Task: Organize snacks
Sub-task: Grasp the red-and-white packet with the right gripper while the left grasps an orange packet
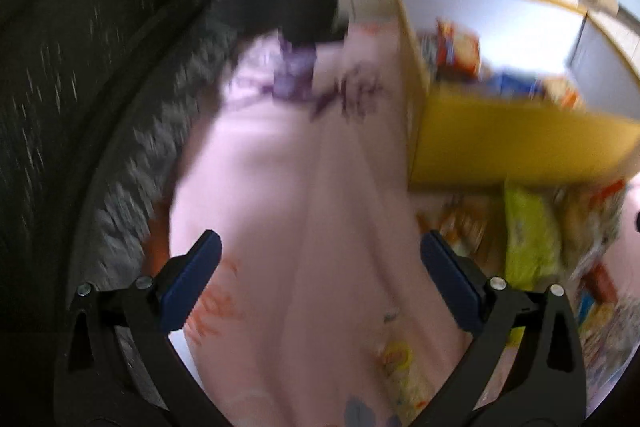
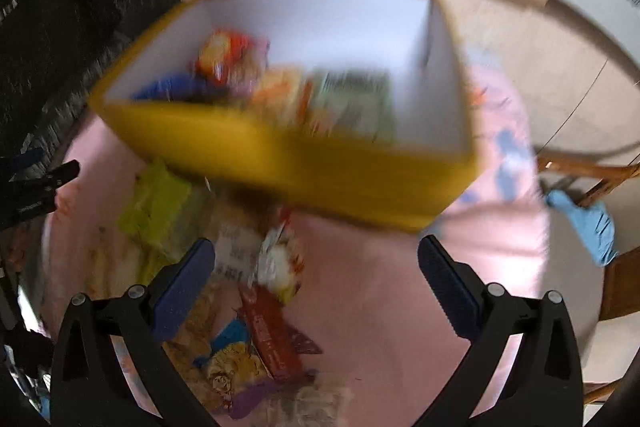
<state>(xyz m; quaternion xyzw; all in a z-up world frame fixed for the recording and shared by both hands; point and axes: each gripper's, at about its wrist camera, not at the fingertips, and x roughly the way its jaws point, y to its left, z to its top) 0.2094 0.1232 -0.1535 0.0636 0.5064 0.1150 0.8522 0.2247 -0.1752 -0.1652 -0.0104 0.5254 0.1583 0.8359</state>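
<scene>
Ribbed blue pads (image 2: 182, 293), both hand-held grippers (image 2: 316, 291) released | crinkly snack packets (image 2: 276, 267); pink cloth (image 1: 280, 187) | boxy yellow bin (image 2: 304, 163)

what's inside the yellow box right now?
The yellow box holds several snack packs: an orange-red one, a blue one, a green-grey one. Blur hides the labels; the near wall covers the box floor.

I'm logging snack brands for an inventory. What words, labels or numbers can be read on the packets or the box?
None can be read.
Loose snack packets: printing shows, but motion blur smears it.
Packets inside the yellow box: colours only, too blurred.
Yellow-green packet: no legible text.
Pink cloth: patterns, no words.
</scene>
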